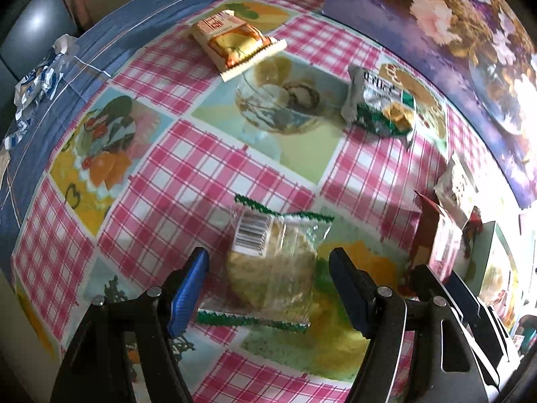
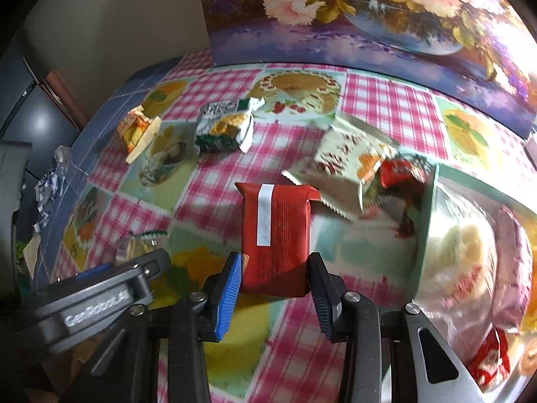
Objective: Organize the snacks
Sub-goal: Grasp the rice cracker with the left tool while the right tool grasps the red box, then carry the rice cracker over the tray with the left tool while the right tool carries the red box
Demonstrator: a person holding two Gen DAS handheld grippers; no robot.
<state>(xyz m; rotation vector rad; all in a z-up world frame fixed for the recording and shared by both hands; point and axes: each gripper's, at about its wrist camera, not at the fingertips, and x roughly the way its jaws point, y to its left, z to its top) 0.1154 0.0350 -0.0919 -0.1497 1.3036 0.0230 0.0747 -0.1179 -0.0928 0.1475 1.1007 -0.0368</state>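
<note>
Black tongs (image 2: 274,280), blue ribbed pad (image 2: 228,294), silver screws

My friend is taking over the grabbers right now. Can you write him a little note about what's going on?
Right gripper: shut on the red packet.
Left gripper: open around the clear cookie packet, which lies on the tablecloth, not gripped.
Box at right already holds several snacks.
Still loose on the table: orange packet, green-and-white packet, pale packet by the box.
Probably next: put the red one in the box, then collect the rest.
</note>
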